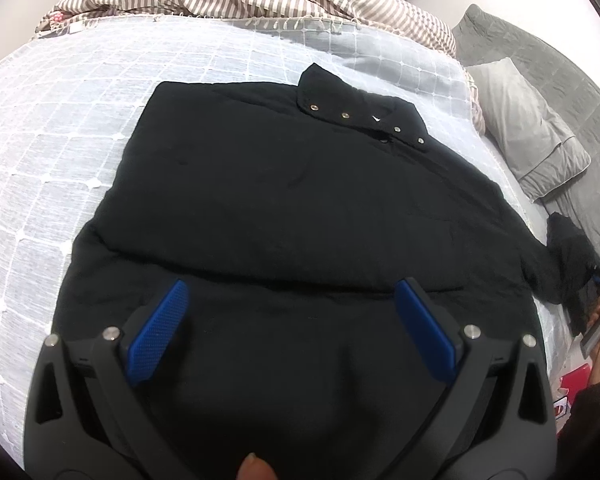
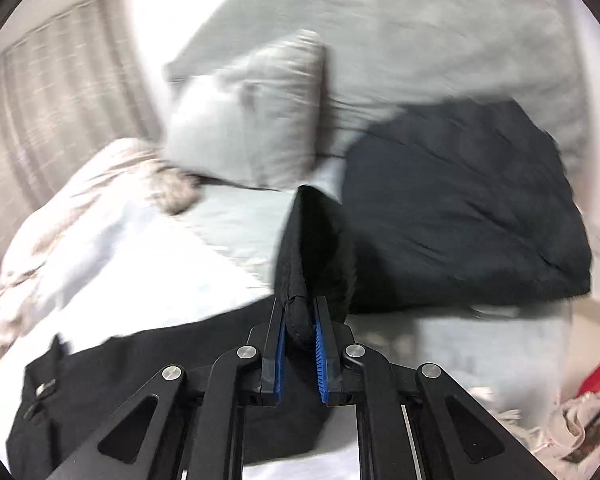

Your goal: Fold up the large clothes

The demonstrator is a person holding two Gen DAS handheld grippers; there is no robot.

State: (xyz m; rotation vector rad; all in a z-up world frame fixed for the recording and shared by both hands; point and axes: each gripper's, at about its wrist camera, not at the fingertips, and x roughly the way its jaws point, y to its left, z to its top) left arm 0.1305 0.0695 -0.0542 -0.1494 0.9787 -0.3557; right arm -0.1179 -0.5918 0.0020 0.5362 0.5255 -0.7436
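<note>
The left gripper (image 1: 290, 294) hangs with its 2 blue pads (image 1: 160, 330) spread wide and nothing between them, poised just above the near hem of the black jacket (image 1: 300, 200). The jacket lies spread on the checked bedspread (image 1: 60, 140) directly ahead of it, collar and a row of metal snaps (image 1: 345, 114) at the far side, 1 sleeve (image 1: 556, 264) trailing off to the right.

The right gripper (image 2: 300, 332) is clamped on a thick black roll of fabric, most likely that sleeve's cuff (image 2: 312, 248) (the view is motion-blurred, so the exact part is a guess). Beyond it to the right sits a dark folded garment (image 2: 460, 208), and a grey pillow (image 2: 244, 120) farther ahead.

The jacket looks padded and soft: bulky, fairly light, springy, likely to puff back open after a fold. Best held at firm edges such as cuff, hem corner or shoulder seam, where the pads can bite through the loft.
</note>
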